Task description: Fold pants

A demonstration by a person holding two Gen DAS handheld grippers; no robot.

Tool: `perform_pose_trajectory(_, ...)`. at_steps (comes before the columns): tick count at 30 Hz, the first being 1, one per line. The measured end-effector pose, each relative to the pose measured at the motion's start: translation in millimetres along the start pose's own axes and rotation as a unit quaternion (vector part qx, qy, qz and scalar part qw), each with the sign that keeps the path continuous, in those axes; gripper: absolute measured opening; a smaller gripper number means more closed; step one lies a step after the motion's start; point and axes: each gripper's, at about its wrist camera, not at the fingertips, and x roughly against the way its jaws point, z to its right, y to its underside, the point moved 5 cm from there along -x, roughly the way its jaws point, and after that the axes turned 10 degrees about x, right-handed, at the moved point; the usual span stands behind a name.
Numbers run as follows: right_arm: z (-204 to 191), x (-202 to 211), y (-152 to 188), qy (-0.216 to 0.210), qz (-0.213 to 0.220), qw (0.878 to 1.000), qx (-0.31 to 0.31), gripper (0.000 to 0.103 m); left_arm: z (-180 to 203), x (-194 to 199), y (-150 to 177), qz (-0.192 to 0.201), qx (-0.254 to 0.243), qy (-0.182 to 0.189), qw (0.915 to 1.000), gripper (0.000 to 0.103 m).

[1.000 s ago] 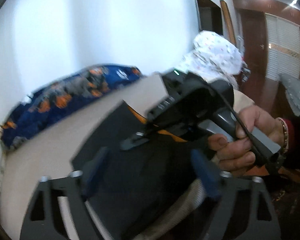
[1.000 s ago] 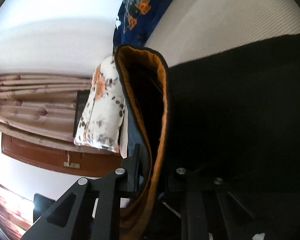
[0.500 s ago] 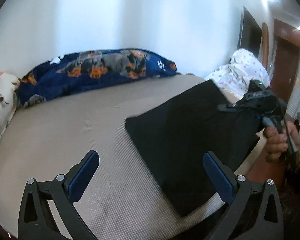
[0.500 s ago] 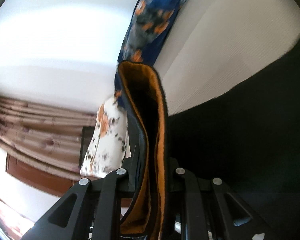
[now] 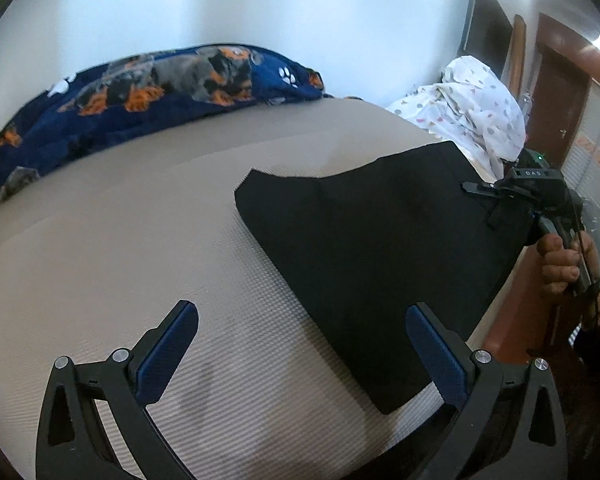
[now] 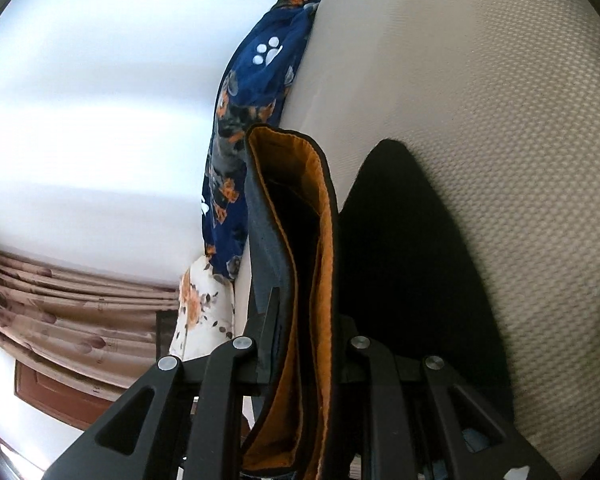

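Since a second ago my left claw (image 5: 300, 356) has pulled back and away from the black pants (image 5: 376, 248), and now it hangs wide open over the tan mattress (image 5: 140, 240) with nothing in it. On the left, the blue dog-print blanket (image 5: 160, 88) lies along the wall, and the pants lie flat and folded near the right edge of the bed. Further right, my right claw (image 6: 300, 344) is squeezed tight on the pants' edge, where the orange lining (image 6: 320, 264) shows, and holds that part up. I think the thick fold could slip out of the fingers if I tug too fast. The pants sit so near the bed's edge that a pull could drag them off. The white spotted sheet (image 5: 476, 108) could also snag.
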Motion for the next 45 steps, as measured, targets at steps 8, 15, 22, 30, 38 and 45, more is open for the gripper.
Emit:
perform_pose_trajectory(8, 8.2, 6.7, 0.5, -0.004, 0.003, 1.0, -0.002, 0.016, 7.5, -18.8, -4.4, -0.027, 0.012, 0.022, 0.9993, 0.103)
perform_pose_trajectory(15, 22.6, 32.1, -4.3, 0.036, 0.024, 0.999, 0.003, 0.025, 8.5, -32.8, -6.1, -0.046, 0.019, 0.034, 0.9982, 0.103)
perform_pose_trajectory(22, 16.5, 109.5, 0.5, 0.013, 0.097, 0.995, 0.008, 0.035, 8.6, -34.7, -10.4, -0.044, 0.023, 0.039, 0.998, 0.103)
perform_pose_trajectory(30, -13.0, 113.6, 46.7, -0.031, 0.025, 0.999, 0.027, 0.035, 14.3, -35.4, -11.9, -0.042, 0.022, 0.039, 0.9981, 0.103)
perform_pose_trajectory(38, 9.7, 95.2, 39.6, 0.023, 0.031, 0.999, -0.003, 0.033, 21.4, -34.0, -9.8, -0.041, 0.009, 0.034, 0.9985, 0.103)
perform_pose_trajectory(45, 12.6, 77.0, 33.5, 0.062, 0.041, 0.997, -0.001, 0.015, 21.2, -31.3, -9.0, -0.038, 0.009, 0.032, 0.9987, 0.103)
